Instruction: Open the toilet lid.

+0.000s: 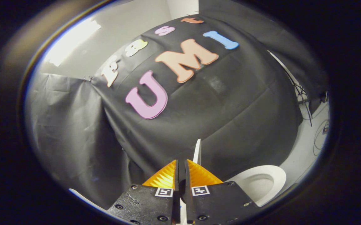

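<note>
Both jaws pinch the upright toilet lid (197, 151).

My gripper (182, 168) sits low in front of me, its two fingers drawn nearly together with a thin edge of the toilet lid (197, 152) between them. The lid stands on edge and rises just past my fingertips. To the right of my fingers, and lower, lies the toilet seat (272, 178) with the bowl's hollow inside it. Behind lid and seat hangs the booth's cloth wall (224, 106), and bare floor (305, 150) runs off right of the seat
</note>
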`<state>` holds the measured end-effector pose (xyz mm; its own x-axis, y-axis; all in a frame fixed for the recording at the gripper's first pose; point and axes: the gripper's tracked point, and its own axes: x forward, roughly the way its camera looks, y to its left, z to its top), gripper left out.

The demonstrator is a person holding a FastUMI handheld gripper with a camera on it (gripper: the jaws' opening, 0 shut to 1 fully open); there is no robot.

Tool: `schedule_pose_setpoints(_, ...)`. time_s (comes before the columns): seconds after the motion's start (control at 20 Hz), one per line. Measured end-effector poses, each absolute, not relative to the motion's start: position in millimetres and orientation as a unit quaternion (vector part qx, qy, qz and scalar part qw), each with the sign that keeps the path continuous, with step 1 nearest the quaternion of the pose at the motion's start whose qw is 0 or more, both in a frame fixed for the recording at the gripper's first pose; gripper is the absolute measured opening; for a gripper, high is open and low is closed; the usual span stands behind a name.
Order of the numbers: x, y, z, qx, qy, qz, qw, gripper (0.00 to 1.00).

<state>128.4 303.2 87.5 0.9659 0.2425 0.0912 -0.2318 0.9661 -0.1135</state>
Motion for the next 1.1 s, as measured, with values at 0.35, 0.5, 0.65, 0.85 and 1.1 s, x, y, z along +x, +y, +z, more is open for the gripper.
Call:
schedule_pose_setpoints(0.35,135,374,72,-0.143,-0.023,0.146,0.979,0.07)
schedule_pose_setpoints(0.5,132,402,55,-0.169,-0.013,0.165,0.972,0.07)
schedule_pose_setpoints(0.65,135,429,43,-0.196,-0.003,0.181,0.964,0.07)
schedule_pose_setpoints(0.85,134,464,17,-0.251,0.013,0.197,0.948,0.07)
schedule_pose_setpoints(1.1,135,497,-12,-0.29,0.03,0.224,0.93,0.07)
